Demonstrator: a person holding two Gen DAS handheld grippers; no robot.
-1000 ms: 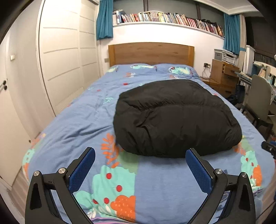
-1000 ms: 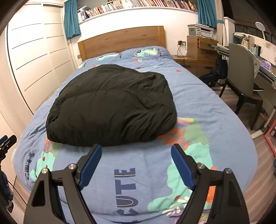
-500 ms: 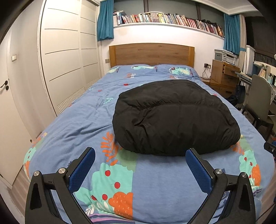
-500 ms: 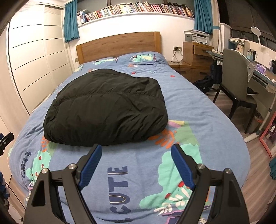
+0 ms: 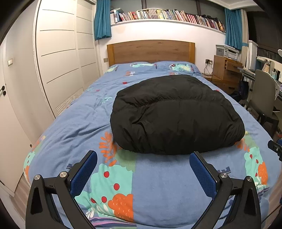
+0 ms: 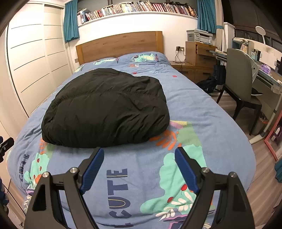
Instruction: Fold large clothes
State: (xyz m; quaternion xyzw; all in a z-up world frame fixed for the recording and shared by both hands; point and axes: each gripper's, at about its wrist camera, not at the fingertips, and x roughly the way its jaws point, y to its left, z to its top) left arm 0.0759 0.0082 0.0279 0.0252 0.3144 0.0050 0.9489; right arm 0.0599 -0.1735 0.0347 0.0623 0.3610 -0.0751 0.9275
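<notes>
Black puffer jacket (image 5: 176,116) lies bundled mid-bed (image 5: 158,185), nearer the foot edge. Left gripper (image 5: 143,166) and right gripper (image 6: 139,161): jaws wide, empty, short of it. Likely light, soft, slippery; pinch a hem fold.

A bedroom under warm indoor light. A bed (image 5: 74,133) with a blue cartoon-print cover stood against a white wall, its wooden headboard (image 5: 150,51) at the far end. Above ran a long shelf of books (image 5: 167,15), flanked by teal curtains (image 5: 103,19). Cream panelled wardrobe doors (image 5: 58,58) lined the left wall. To the right stood a wooden cabinet (image 6: 199,51) with a printer (image 6: 199,36) on top, a grey chair (image 6: 241,84) at a cluttered desk (image 6: 267,79), and a white lamp (image 6: 260,30). The floor (image 6: 264,167) was pale wood planks.
</notes>
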